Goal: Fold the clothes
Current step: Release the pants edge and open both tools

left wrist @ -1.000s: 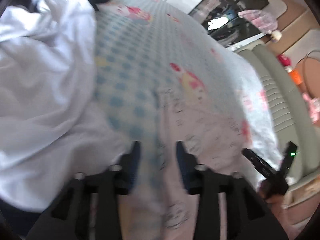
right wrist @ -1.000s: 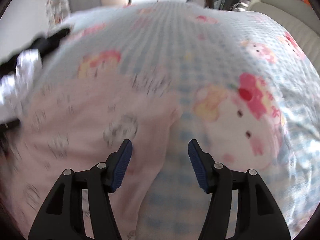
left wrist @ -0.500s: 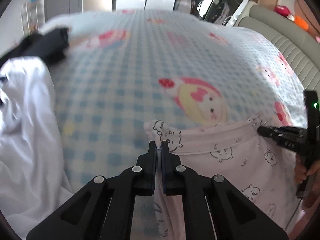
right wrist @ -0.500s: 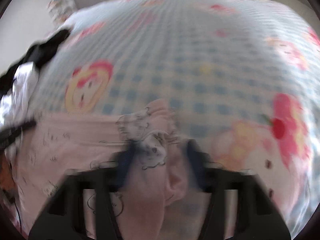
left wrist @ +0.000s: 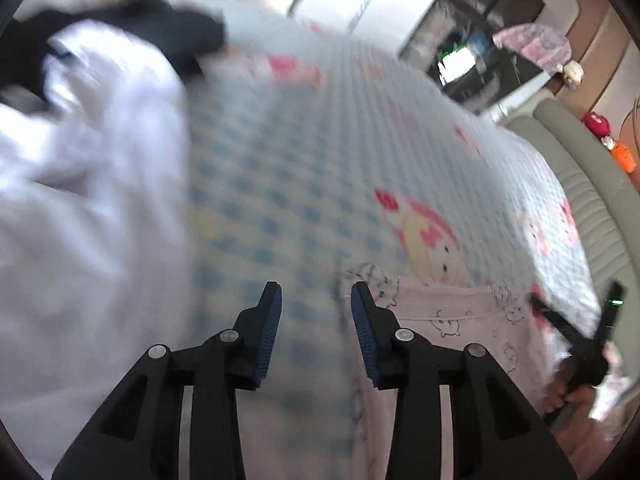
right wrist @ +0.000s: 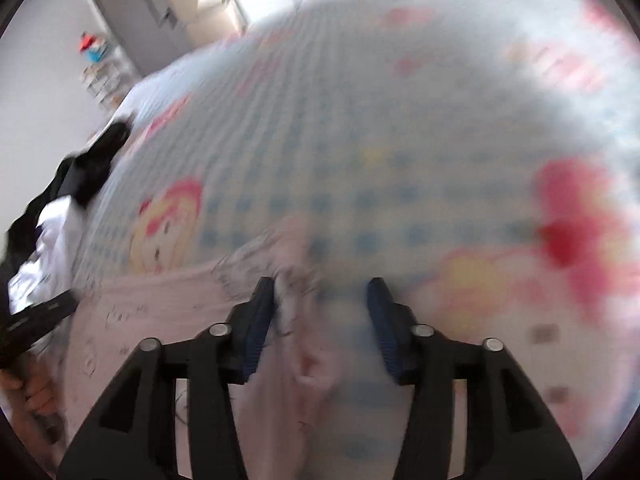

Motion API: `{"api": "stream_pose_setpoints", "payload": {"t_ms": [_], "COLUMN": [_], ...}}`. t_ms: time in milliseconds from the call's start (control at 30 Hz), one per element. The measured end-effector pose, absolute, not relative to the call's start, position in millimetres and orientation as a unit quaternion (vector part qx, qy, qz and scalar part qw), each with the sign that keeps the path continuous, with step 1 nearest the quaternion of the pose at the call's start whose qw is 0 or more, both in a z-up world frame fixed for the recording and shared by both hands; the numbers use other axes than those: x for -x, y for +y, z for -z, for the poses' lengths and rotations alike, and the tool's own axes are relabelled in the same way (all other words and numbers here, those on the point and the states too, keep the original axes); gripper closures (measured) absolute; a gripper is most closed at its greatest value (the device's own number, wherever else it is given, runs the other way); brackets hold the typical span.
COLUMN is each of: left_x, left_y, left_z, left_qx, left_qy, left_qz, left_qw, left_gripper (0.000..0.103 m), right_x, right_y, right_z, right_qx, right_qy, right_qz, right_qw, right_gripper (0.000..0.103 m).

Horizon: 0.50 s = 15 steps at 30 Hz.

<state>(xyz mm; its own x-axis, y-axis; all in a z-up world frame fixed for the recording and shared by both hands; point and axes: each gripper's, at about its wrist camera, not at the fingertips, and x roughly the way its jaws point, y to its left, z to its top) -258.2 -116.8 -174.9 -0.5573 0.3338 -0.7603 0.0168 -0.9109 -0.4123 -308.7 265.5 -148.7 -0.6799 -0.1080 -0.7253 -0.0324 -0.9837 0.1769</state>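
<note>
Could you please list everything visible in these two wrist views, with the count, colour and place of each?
pink garment: one, pale pink with small animal prints, spread on the bed's near side.
bedspread: one, blue-and-white check with cartoon prints, covering the bed.
white garment: one, white, heaped at the bed's left.
dark garment: one, black, behind the white heap.
headboard: one, grey-green, padded, along the right.
left gripper: black, blue pads, open, empty, over the bedspread.
right gripper: black, blue pads, open over the garment's edge.
hand: one, holding the right gripper.
</note>
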Motion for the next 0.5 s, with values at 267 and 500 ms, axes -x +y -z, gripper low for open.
{"api": "stream_pose_setpoints", "payload": {"t_ms": [267,500], "left_x": [203,172], "left_y": [-73,-78], "left_z": [172,169], "left_qx": [0.462,0.467], "left_qy": [-0.127,-0.088], "left_qz": [-0.869,-0.876], "left_qw": [0.122,0.082], "left_gripper": [0.069,0.090], "right_x": [216,161], "right_y": [200,150], "right_z": [135,167], "right_qx": [-0.420,-0.445], "right_qy": [-0.014,0.093], "right_qz": [0.901,0.884], "right_qw": [0.106,0.106], "right_gripper": [0.057,0.059]}}
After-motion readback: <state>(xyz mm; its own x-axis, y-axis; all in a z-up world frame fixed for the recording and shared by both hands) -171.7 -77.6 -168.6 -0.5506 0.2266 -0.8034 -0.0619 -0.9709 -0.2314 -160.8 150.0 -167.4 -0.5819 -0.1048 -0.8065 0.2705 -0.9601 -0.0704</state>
